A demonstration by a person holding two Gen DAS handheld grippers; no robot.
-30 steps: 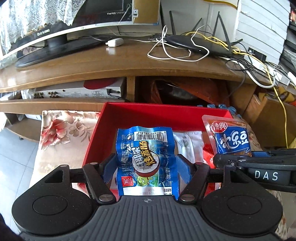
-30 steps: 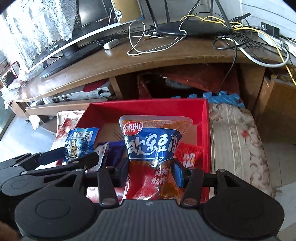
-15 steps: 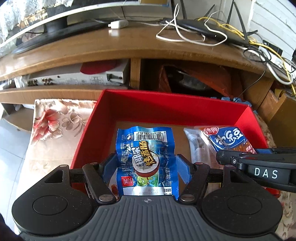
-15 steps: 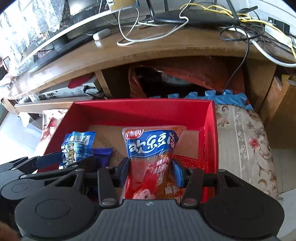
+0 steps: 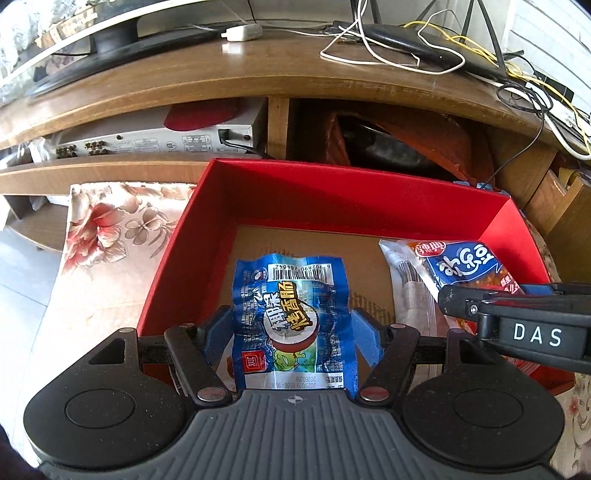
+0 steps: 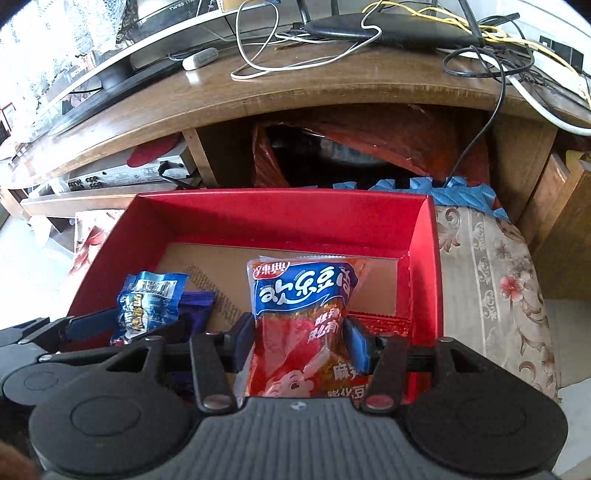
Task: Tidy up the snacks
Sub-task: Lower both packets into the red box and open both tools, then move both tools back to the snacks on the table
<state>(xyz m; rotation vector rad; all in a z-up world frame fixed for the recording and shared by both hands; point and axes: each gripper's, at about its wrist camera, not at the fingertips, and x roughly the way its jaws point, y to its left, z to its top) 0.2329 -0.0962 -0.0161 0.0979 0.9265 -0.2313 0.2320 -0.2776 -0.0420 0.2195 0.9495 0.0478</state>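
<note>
My left gripper [image 5: 291, 328] is shut on a blue sausage snack packet [image 5: 291, 314], held over the left part of the red box [image 5: 332, 184]. My right gripper [image 6: 300, 338] is shut on a red and blue bean snack bag [image 6: 303, 321], held over the right part of the red box [image 6: 280, 210]. The bean bag also shows at the right of the left wrist view [image 5: 461, 269], and the blue packet at the left of the right wrist view [image 6: 147, 306]. A clear white packet [image 5: 410, 284] and a purple packet [image 6: 197, 310] lie inside the box.
The box has a brown cardboard floor [image 5: 306, 247] and sits on a floral cushion [image 5: 107, 229]. Behind it stands a wooden TV desk [image 5: 258, 74] with a monitor base, router and tangled cables [image 6: 369, 33]. A silver player [image 5: 147, 140] sits on the lower shelf.
Both grippers have moved forward and down over the red box with their packets still held. The box's inside fills more of each view.
</note>
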